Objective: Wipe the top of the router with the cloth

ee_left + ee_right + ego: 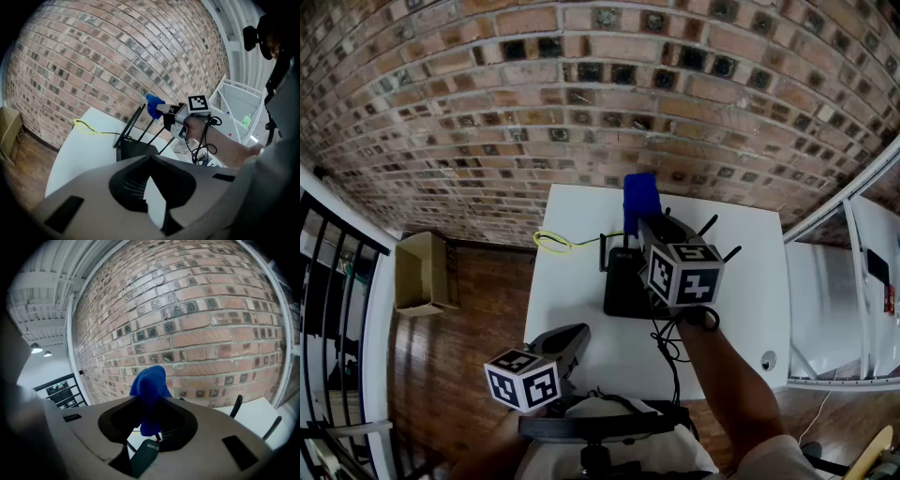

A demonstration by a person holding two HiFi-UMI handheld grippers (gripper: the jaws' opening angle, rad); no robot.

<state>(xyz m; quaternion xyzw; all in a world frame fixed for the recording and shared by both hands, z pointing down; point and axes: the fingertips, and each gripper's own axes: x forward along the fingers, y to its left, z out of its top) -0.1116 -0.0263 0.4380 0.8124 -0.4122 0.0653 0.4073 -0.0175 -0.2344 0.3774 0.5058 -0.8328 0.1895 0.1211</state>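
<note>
Own view shows R gripper [149,400] clamping cloth [150,380]; head view, router [620,287] beneath.

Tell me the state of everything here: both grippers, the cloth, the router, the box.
Right gripper: shut on the cloth.
Left gripper: shut, nothing between its jaws.
Cloth: bunched, held in the air, clear of the router.
Router: flat on the table, antennas raised.
Cardboard box: open.
</note>
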